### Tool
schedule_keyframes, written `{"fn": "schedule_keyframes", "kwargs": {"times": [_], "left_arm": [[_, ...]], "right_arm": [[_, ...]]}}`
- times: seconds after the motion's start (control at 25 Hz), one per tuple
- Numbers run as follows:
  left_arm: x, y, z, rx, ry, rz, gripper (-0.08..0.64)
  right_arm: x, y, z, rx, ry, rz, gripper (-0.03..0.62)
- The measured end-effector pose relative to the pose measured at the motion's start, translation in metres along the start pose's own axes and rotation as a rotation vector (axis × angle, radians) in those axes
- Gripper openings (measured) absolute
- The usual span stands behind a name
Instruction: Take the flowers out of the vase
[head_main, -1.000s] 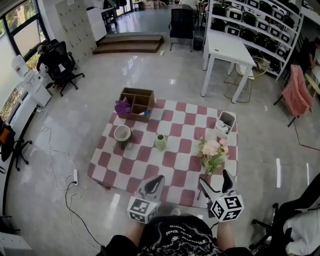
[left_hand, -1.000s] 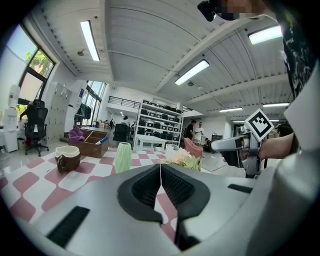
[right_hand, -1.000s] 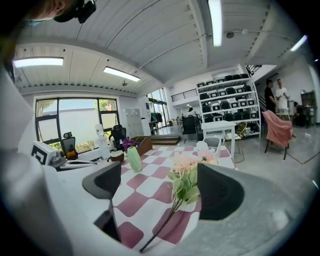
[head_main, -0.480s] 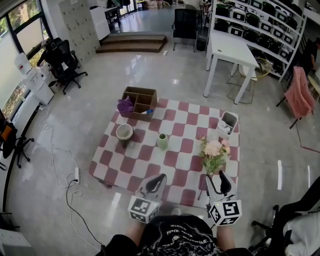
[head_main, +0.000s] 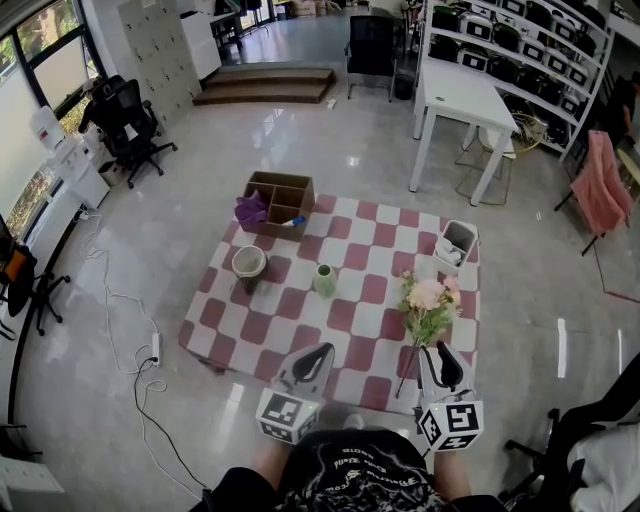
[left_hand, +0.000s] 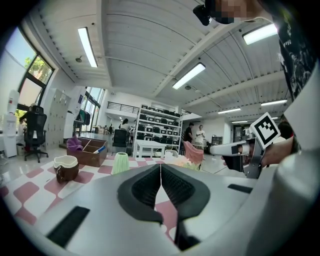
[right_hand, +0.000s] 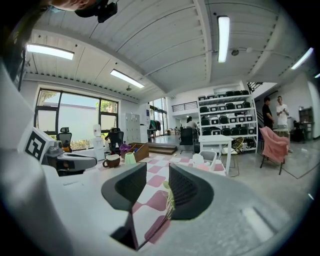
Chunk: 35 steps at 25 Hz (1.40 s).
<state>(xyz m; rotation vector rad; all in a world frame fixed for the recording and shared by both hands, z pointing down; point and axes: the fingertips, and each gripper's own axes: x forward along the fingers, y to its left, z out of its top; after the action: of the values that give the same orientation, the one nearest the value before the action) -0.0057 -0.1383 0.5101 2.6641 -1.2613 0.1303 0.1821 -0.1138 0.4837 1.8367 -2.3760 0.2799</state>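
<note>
A bunch of pink flowers (head_main: 427, 300) stands over the right side of the checkered mat (head_main: 350, 340), its long stems slanting down toward the near edge. My right gripper (head_main: 440, 352) is at those stems; its jaws have just been closing. In the right gripper view the green stems (right_hand: 170, 199) lie against one pad of the right gripper (right_hand: 157, 172), with a gap left to the other pad. No vase shows around the stems. A pale green vase (head_main: 322, 281) stands empty mid-mat. My left gripper (head_main: 315, 352) hangs shut and empty at the near edge, its pads together (left_hand: 160, 167).
A brown-and-white jug (head_main: 246, 266) stands left of the green vase. A wooden divider box (head_main: 277, 203) sits at the far left corner and a white bin (head_main: 455, 243) at the far right. A white desk and shelving stand beyond; office chairs at left.
The right gripper's jaws have narrowed from wide open to a small gap around the flower stems. The left gripper and the flowers have hardly moved.
</note>
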Motion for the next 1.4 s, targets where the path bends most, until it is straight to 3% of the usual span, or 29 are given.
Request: {"fn": "schedule_keyframes", "kwargs": {"times": [0.2, 0.52, 0.96, 1.4], "left_arm": [[-0.002, -0.003, 0.000, -0.001, 0.000, -0.002, 0.012], [-0.004, -0.001, 0.000, -0.001, 0.000, 0.010, 0.012], [-0.006, 0.000, -0.003, -0.014, -0.003, 0.021, 0.012], [-0.014, 0.007, -0.013, -0.028, 0.009, 0.057, 0.012]], "right_arm": [[-0.003, -0.002, -0.001, 0.002, -0.004, -0.006, 0.134], [-0.003, -0.011, -0.003, 0.011, 0.003, -0.060, 0.006], [-0.002, -0.015, -0.013, 0.039, 0.031, -0.066, 0.005], [0.005, -0.014, -0.016, -0.002, 0.046, -0.060, 0.005]]}}
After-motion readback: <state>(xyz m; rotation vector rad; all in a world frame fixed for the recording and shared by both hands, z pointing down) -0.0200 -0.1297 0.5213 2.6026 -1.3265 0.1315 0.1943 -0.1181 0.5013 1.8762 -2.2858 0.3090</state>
